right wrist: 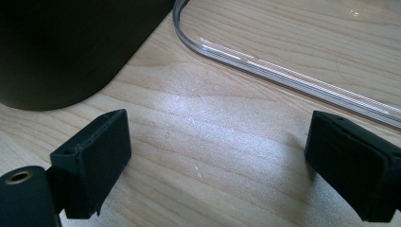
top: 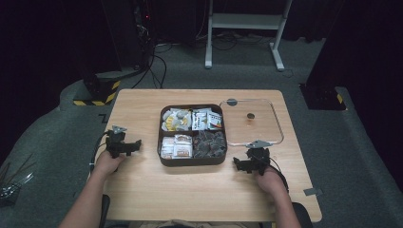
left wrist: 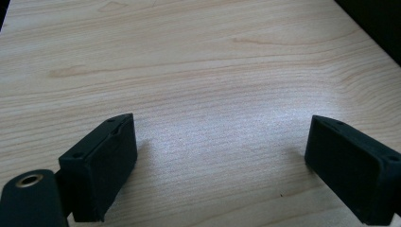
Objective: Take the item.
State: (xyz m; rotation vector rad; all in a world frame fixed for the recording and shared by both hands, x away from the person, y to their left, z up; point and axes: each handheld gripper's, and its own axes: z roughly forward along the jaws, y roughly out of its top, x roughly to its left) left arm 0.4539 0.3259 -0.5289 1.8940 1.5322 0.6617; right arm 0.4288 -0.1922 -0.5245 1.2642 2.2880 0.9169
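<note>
Clear lid (top: 252,122) lies flat near the counter's (top: 199,190) far right corner — right gripper (top: 251,161) sits just beside its near edge, left gripper (top: 121,144) well apart; both fingers wide open, empty.

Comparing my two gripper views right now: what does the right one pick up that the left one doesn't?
Right gripper view: a corner of the dark snack tray and the curved rim of the clear lid lying on the table, just ahead of the open right gripper. Left gripper view: bare wood between the open left gripper jaws. Both share the light wooden table, nothing gripped.
</note>
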